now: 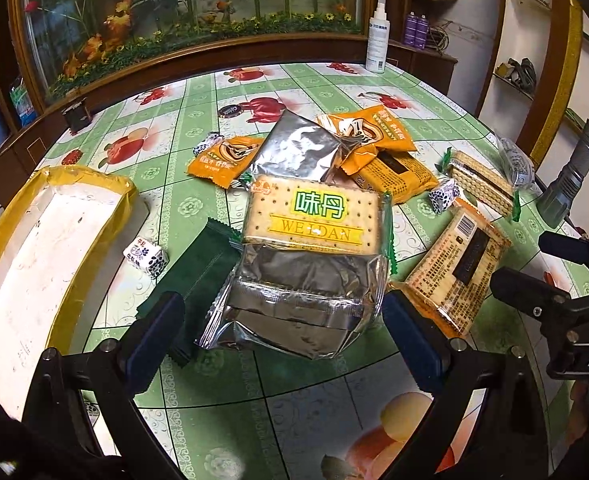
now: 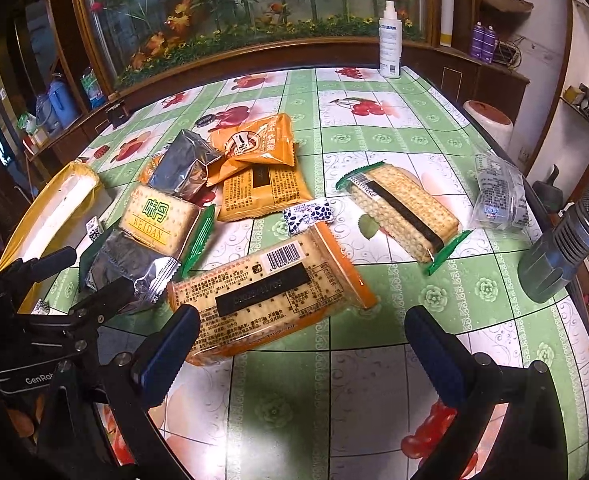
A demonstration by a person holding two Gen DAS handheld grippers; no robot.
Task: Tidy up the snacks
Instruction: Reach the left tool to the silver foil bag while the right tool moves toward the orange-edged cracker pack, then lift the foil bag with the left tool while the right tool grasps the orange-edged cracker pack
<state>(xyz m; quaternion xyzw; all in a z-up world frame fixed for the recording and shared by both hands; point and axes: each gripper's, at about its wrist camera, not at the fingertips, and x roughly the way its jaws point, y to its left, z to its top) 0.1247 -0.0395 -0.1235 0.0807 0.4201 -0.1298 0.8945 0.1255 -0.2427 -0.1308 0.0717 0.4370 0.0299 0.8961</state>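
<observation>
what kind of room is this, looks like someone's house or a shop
Most likely a home dining or living room. A table with a fruit-print plastic tablecloth stands against a large glass-fronted aquarium-style display of artificial flowers in dark wood cabinetry, and wrapped cracker packs lie scattered on the table.

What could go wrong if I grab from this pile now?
The left gripper is open around the silver packet, but the Weidan cracker pack lies on it and may slide off. The right gripper is open, one finger beside the orange cracker pack; squeezing hard could break the crackers. The small candy beside that pack could get knocked.
</observation>
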